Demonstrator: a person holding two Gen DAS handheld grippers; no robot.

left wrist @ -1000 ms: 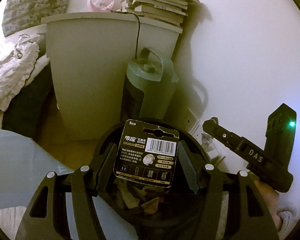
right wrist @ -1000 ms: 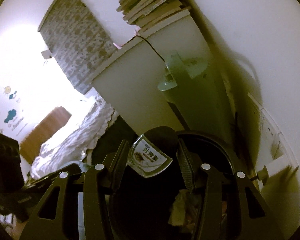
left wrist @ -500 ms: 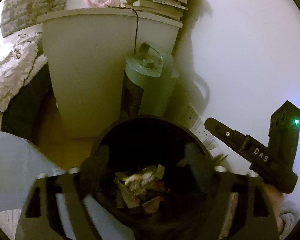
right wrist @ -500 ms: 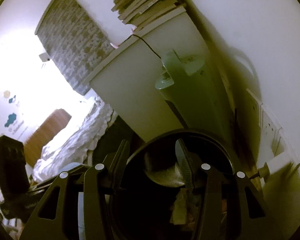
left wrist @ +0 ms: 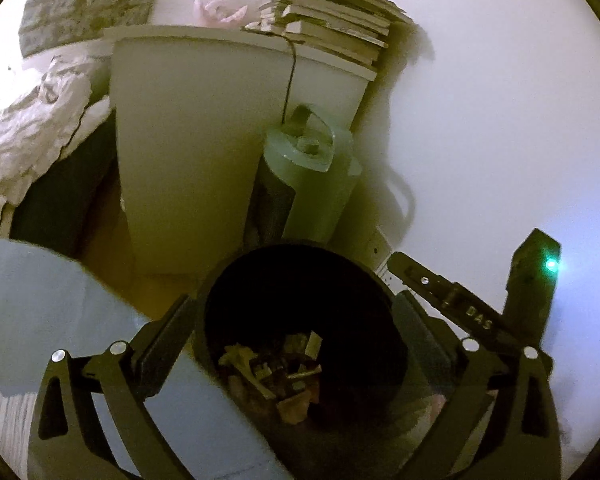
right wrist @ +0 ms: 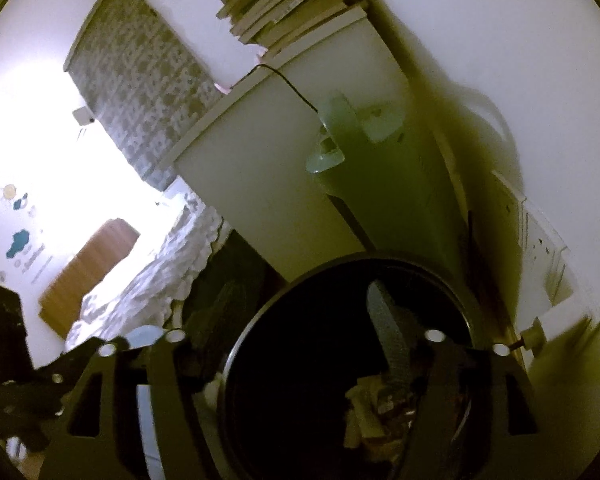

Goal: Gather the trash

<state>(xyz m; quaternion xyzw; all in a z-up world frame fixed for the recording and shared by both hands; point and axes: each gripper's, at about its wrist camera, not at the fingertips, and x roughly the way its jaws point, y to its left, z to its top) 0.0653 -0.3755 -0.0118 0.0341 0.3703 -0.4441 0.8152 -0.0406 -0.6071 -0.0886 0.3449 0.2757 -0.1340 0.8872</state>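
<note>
The left gripper, its jaws having just been opening, stands spread wide with nothing between them over the black trash bin at lower centre, where crumpled trash lies at the bottom. The right gripper has also just been opening and holds nothing above the same bin. Beyond, a green canister leans by a white cabinet topped with stacked books.

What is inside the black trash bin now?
The black trash bin holds a pile of crumpled paper scraps and wrappers at its bottom. Single pieces are hard to identify in the dark, and whatever lies under the pile is hidden.
</note>
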